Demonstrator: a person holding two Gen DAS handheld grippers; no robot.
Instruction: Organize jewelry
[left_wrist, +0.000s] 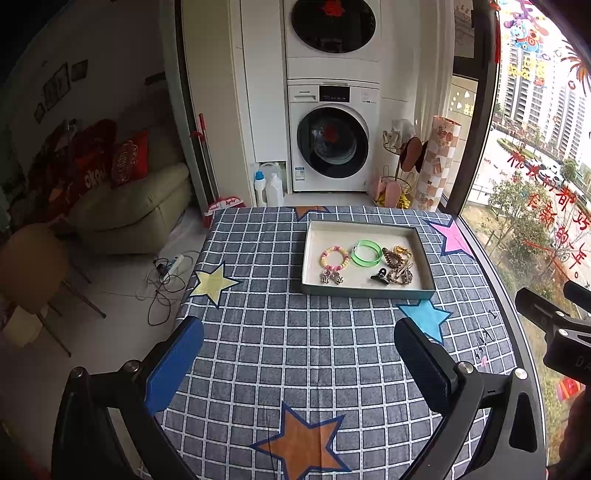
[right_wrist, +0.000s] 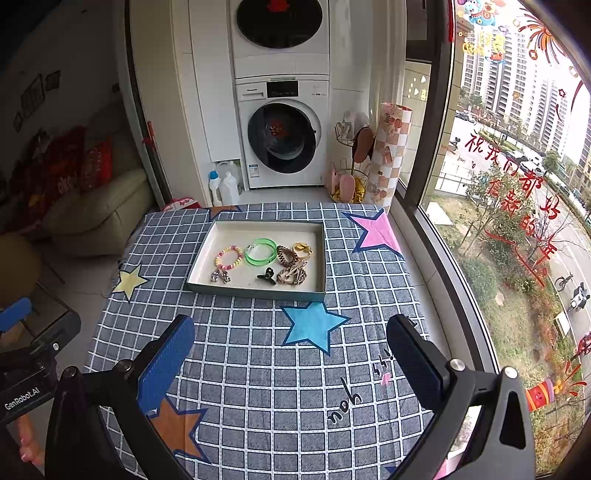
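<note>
A shallow grey tray (left_wrist: 369, 292) (right_wrist: 255, 291) sits on the far half of the table. In it lie a pink-and-yellow bead bracelet (left_wrist: 334, 257) (right_wrist: 229, 257), a green bangle (left_wrist: 366, 252) (right_wrist: 260, 251), a silver trinket (left_wrist: 331, 277) (right_wrist: 221, 276), a black clip (left_wrist: 380, 276) (right_wrist: 266, 276), a brown hair claw (left_wrist: 392, 256) (right_wrist: 287, 254), a gold piece (left_wrist: 402, 251) (right_wrist: 303, 249) and a patterned clip (left_wrist: 399, 276) (right_wrist: 292, 275). My left gripper (left_wrist: 299, 350) is open and empty above the cloth, well short of the tray. My right gripper (right_wrist: 290, 345) is open and empty too.
The table wears a blue checked cloth (left_wrist: 295, 350) with coloured stars. The window (right_wrist: 517, 184) runs along the right edge. A stacked washer and dryer (left_wrist: 332, 144) stand behind the table. A sofa (left_wrist: 129, 210) and a chair (left_wrist: 33, 269) are at the left.
</note>
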